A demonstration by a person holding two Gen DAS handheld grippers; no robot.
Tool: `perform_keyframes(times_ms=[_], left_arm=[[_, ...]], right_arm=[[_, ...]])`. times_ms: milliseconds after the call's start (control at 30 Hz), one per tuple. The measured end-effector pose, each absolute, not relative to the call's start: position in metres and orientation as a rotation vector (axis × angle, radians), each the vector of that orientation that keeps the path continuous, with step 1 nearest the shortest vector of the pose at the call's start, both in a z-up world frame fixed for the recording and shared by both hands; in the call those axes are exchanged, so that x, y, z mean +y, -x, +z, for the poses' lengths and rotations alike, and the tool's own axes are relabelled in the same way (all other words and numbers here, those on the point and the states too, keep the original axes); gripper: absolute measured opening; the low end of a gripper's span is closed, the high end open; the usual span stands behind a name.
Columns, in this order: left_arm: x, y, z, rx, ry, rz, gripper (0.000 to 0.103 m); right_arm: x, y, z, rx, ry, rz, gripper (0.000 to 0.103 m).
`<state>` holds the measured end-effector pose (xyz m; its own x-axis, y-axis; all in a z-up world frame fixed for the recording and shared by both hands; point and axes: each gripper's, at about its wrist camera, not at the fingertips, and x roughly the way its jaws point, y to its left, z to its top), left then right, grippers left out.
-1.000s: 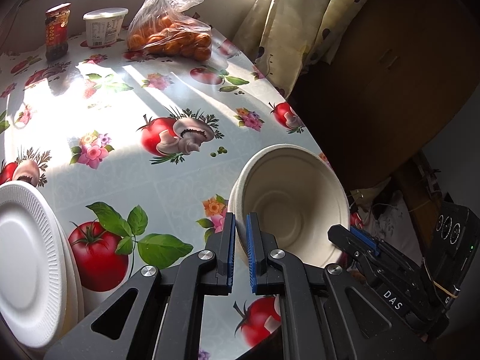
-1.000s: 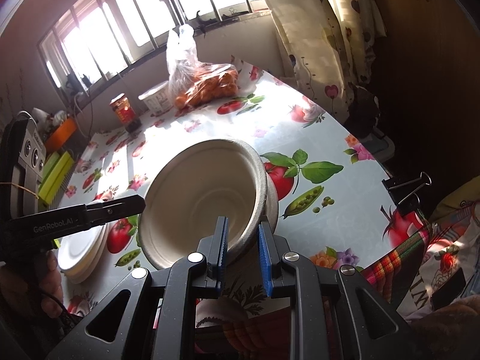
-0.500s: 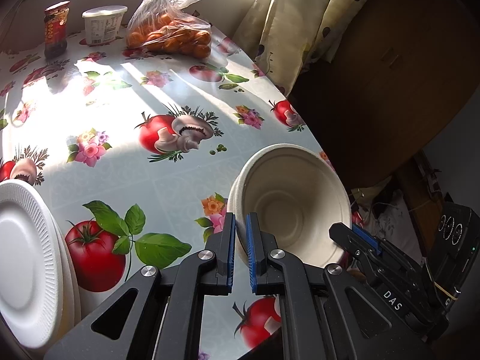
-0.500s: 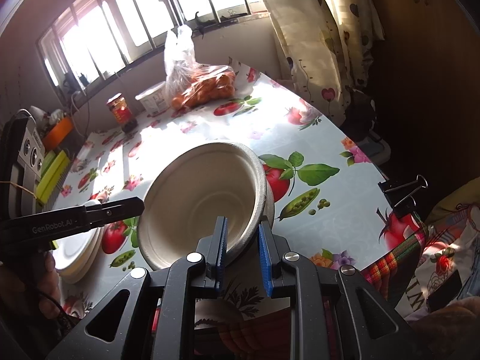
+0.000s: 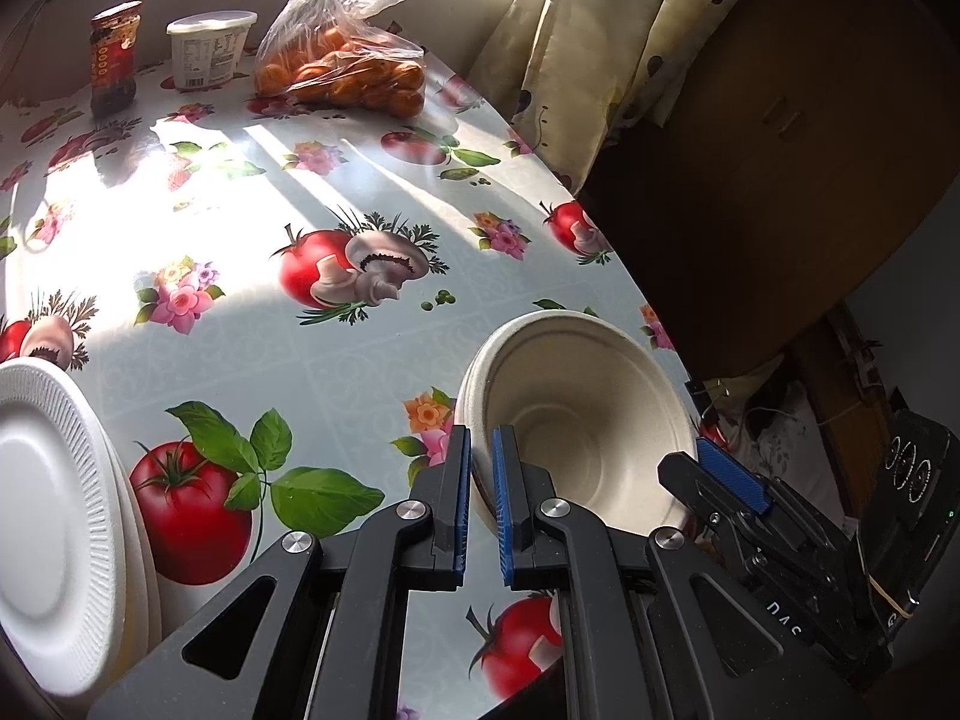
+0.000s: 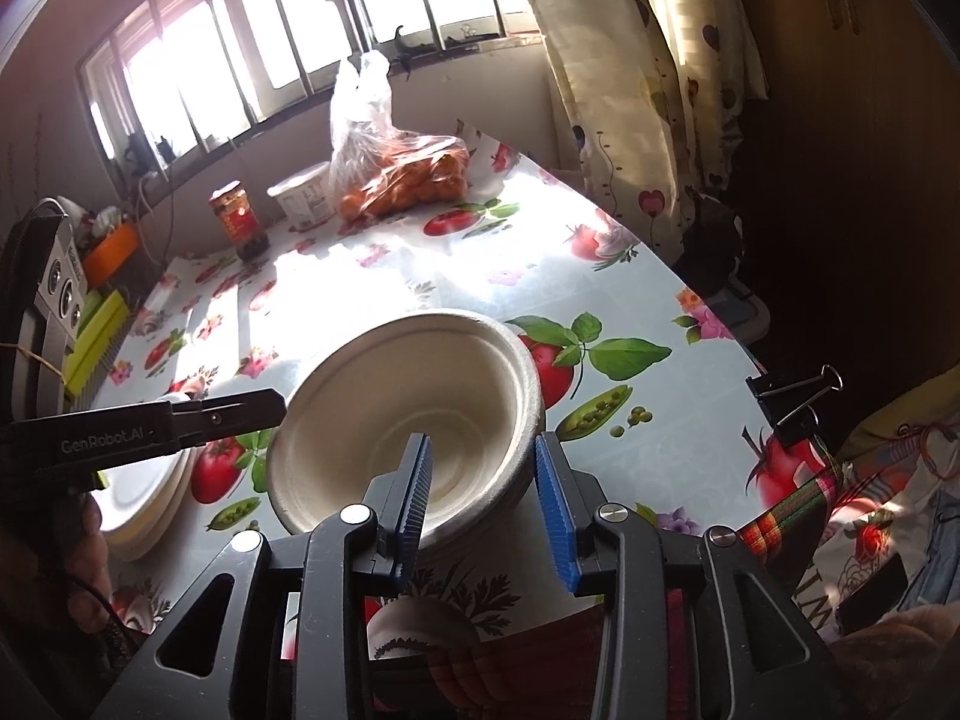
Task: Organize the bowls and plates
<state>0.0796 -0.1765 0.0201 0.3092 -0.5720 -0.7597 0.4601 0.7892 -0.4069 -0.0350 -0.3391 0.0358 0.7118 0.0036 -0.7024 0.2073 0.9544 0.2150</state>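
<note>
Left gripper is clamped on the near-left rim of the bowl, pads pinching the wall with almost no gap. Right gripper has just been opening: the pads now stand apart on either side of the bowl's near-right rim, one inside, one outside, with clear daylight to the wall, so it looks let go. The bowl looks like two nested, a second rim showing under the top one; it sits tilted near the table's right edge, close to the near corner. Whether its base is fully down I can't tell. Plates are stacked at the near-left edge, well apart from the bowl. Far edge by the window: jar, tub, bag of oranges, none of them part of the job. A binder clip holds the cloth at the right edge. Progress, as I read it: plates look stacked, bowls look nested, no other loose dishes in view. What's left is probably seating the bowl stack flat, releasing the left grip, and maybe moving it closer to the plates.
</note>
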Motion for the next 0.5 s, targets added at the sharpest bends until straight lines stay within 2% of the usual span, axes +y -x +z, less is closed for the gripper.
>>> perform_keyframes(times_ms=[233, 500], left_arm=[[-0.1759, -0.0793, 0.021, 1.053, 0.122, -0.68, 0.008], [-0.1755, -0.0794, 0.0202, 1.051, 0.12, -0.673, 0.008]], right_arm=[[-0.3394, 0.0355, 0.0362, 0.77, -0.285, -0.116, 0.039], [-0.3406, 0.0364, 0.0361, 0.763, -0.29, -0.121, 0.048]])
